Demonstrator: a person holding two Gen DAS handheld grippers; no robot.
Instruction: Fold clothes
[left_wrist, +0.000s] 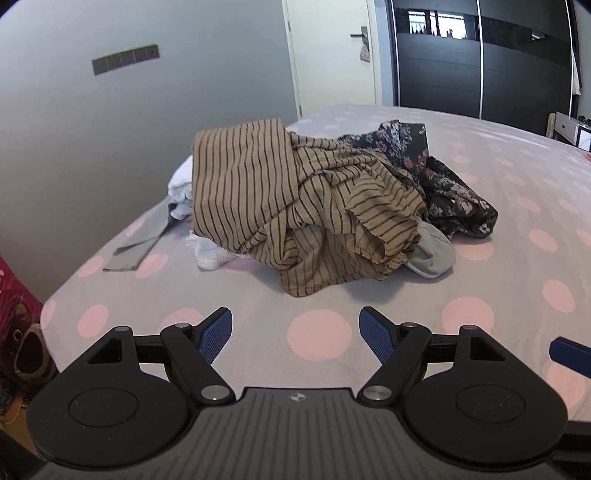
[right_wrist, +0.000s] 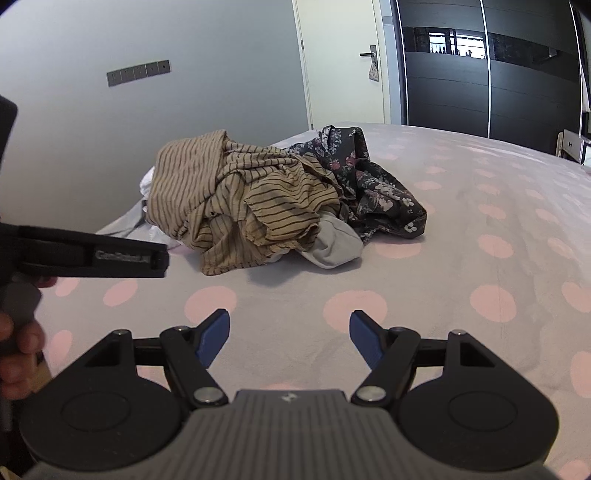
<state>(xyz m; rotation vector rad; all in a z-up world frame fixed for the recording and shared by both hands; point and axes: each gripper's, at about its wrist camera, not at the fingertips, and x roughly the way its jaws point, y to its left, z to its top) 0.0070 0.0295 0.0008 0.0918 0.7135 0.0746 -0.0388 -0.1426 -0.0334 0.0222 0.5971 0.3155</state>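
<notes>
A heap of clothes lies on the bed ahead of both grippers. On top is a tan garment with dark stripes (left_wrist: 280, 199) (right_wrist: 236, 203). A dark floral garment (left_wrist: 436, 181) (right_wrist: 373, 184) lies at its right, a light grey piece (left_wrist: 432, 254) (right_wrist: 336, 247) pokes out in front, and white cloth (left_wrist: 181, 184) and a grey strip (left_wrist: 136, 247) lie at the left. My left gripper (left_wrist: 295, 332) is open and empty, short of the heap. My right gripper (right_wrist: 290, 332) is open and empty, also short of it. The left gripper's body shows in the right wrist view (right_wrist: 92, 256).
The bed has a grey sheet with pink dots (left_wrist: 517, 177) (right_wrist: 480, 206). A grey wall (left_wrist: 110, 129) runs along the bed's left side. A cream door (left_wrist: 332, 55) and dark wardrobe (left_wrist: 480, 62) stand beyond. A red patterned item (left_wrist: 14, 306) sits off the bed's left edge.
</notes>
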